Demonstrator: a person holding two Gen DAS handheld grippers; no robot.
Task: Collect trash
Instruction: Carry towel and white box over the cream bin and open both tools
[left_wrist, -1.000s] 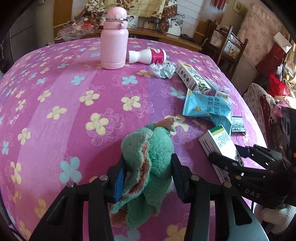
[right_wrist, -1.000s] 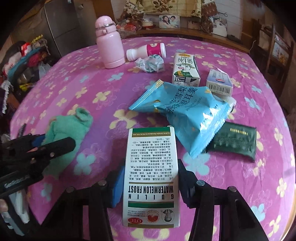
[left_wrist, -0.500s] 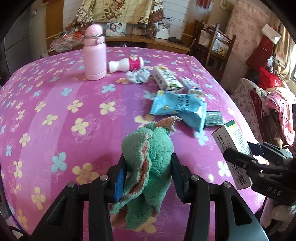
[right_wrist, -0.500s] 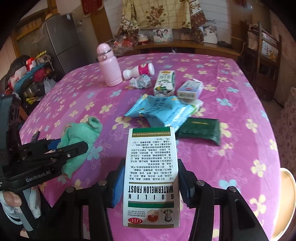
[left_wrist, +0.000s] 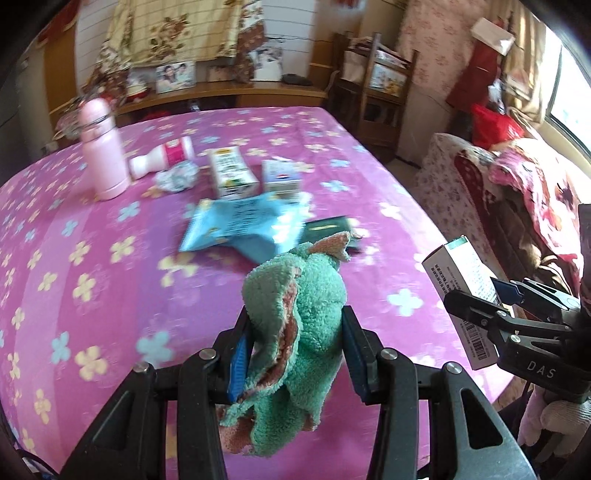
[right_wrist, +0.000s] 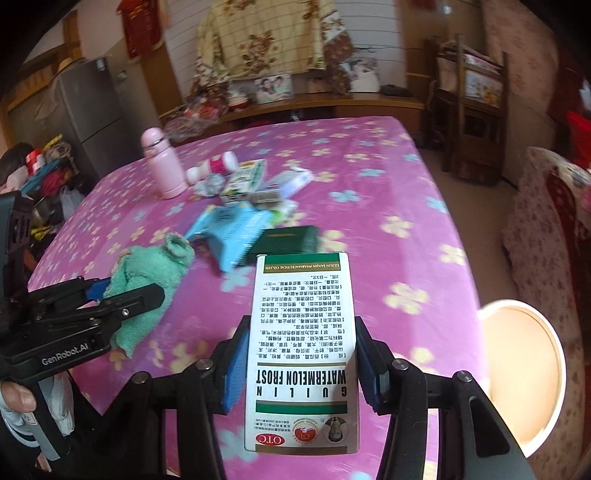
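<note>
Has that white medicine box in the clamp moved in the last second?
Yes. The medicine box has pulled back toward the table's near edge, away from the pink bottle.

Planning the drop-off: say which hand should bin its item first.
Right, probably. The right gripper is clamped on a medicine box, plainly trash, and hangs near the table's edge beside a round cream rim, perhaps a bin. The left gripper grips only a green cloth.
</note>
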